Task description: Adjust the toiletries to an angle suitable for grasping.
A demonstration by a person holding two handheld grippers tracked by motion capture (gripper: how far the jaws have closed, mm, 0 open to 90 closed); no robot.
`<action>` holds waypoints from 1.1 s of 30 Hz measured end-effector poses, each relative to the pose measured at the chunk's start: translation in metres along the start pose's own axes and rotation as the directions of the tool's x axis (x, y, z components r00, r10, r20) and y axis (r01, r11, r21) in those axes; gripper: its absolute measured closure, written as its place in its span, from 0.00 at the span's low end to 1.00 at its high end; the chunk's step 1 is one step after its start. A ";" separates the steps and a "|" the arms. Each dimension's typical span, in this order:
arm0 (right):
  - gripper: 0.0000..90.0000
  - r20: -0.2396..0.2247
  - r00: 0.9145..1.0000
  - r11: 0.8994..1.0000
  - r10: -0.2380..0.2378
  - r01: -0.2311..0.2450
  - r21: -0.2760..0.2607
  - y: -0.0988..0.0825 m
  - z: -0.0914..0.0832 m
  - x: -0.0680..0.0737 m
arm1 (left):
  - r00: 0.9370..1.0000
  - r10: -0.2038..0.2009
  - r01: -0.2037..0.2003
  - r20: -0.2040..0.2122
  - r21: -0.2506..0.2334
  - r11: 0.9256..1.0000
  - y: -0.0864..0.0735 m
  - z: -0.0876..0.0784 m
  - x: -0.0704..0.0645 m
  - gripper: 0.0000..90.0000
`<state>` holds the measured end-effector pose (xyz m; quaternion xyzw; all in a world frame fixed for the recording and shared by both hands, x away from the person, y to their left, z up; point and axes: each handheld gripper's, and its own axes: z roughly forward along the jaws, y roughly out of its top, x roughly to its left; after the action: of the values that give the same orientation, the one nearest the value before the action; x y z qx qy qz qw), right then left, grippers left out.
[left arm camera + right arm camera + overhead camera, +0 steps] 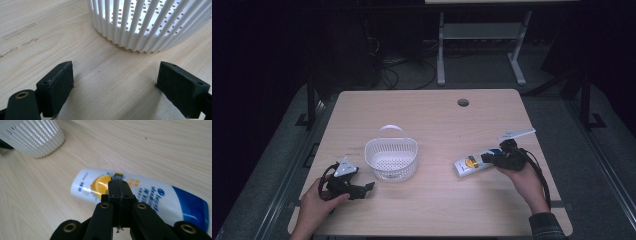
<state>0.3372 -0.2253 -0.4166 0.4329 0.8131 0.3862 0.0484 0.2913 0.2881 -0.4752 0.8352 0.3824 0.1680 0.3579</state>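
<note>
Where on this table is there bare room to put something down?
The far half of the light wooden table is bare, from the white slatted plastic basket back to the round cable hole. Bare wood also lies between the basket and the white-and-blue shampoo bottle. It is crowded by the left gripper and right gripper.

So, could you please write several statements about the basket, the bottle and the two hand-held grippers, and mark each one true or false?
1. The white basket has nothing inside it. True.
2. The shampoo bottle stands upright. False: it lies on its side on the table.
3. The left hand-held gripper has its jaws apart. True.
4. The right hand-held gripper has its jaws wide open. False: they are shut together, with the bottle beyond them.
5. The bottle lies inside the basket. False: it lies apart from it, on the table.
</note>
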 end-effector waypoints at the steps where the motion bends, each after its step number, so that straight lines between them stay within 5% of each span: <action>1: 1.00 -0.005 1.000 1.000 0.000 0.000 -0.004 0.002 0.002 0.002 | 1.000 0.000 0.000 0.000 0.000 1.000 0.000 0.000 0.000 0.15; 17: 1.00 -0.043 0.998 0.998 -0.051 0.053 0.026 0.032 0.053 0.026 | 1.000 0.000 0.000 0.000 0.000 1.000 0.000 0.000 0.000 0.14; 33: 0.99 -0.016 0.999 0.993 -0.043 0.044 0.108 0.030 0.082 0.024 | 1.000 0.000 0.000 0.001 0.002 1.000 0.000 0.000 0.000 0.14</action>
<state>0.3761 -0.1498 -0.4469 0.4145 0.8423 0.3434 0.0278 0.2913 0.2881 -0.4751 0.8355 0.3824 0.1674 0.3573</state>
